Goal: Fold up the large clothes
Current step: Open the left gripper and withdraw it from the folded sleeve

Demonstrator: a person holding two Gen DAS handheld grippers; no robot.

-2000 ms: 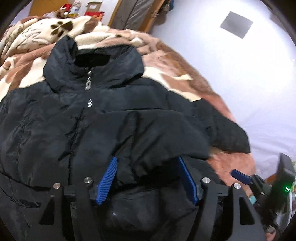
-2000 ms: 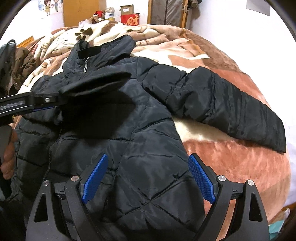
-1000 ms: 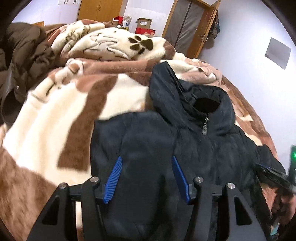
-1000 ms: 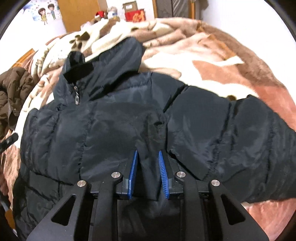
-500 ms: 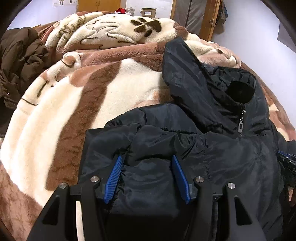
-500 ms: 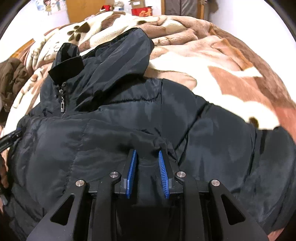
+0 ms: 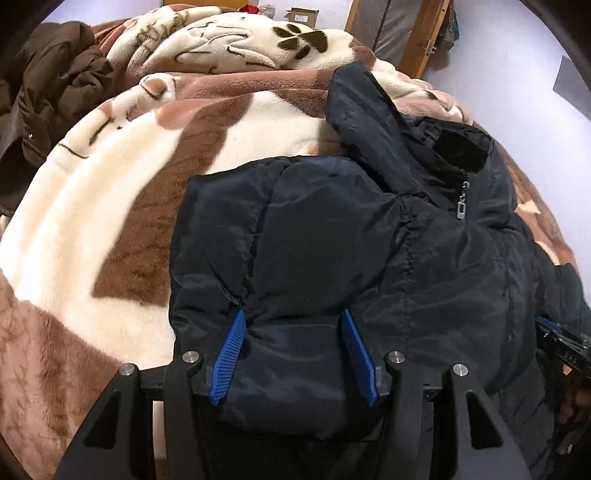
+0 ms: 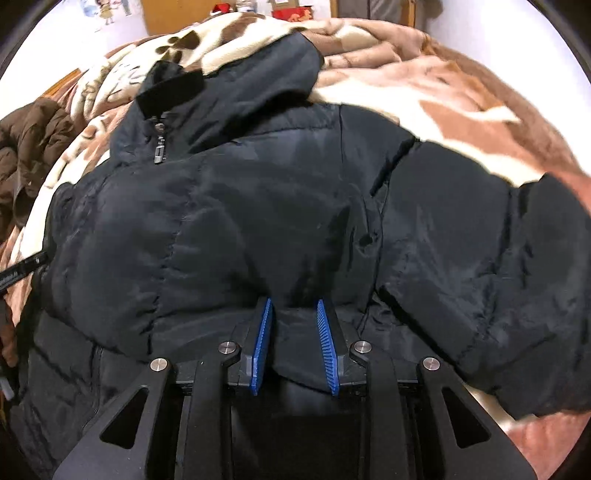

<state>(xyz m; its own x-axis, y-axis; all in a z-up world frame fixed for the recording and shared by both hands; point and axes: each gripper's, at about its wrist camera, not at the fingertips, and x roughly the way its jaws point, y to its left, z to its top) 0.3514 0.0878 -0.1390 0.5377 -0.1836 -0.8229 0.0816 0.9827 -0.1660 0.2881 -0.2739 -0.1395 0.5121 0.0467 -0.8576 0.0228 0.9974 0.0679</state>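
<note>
A plush blanket in cream and brown patches, with a paw-print motif toward its far end, covers the bed that serves as the work surface. At the far left of the bed a brown coat lies crumpled on the blanket. Beyond the bed stand a pale wall, a wooden door frame and, in the right wrist view, a wooden cabinet with small boxes on the floor beside it.

The black puffer jacket lies front-up on the blanket, zipped to the collar, its hood lying flat toward the head of the bed. One padded sleeve is folded across the chest; the other sleeve stretches out to the right over the blanket.

The left gripper sits low over the jacket's left side, its blue pads set fairly wide apart with a thick bulge of padded fabric filling the gap between them and touching both pads. The right gripper comes in low at the jacket's middle, its pads close together and pinching a narrow ridge of black fabric.
</note>
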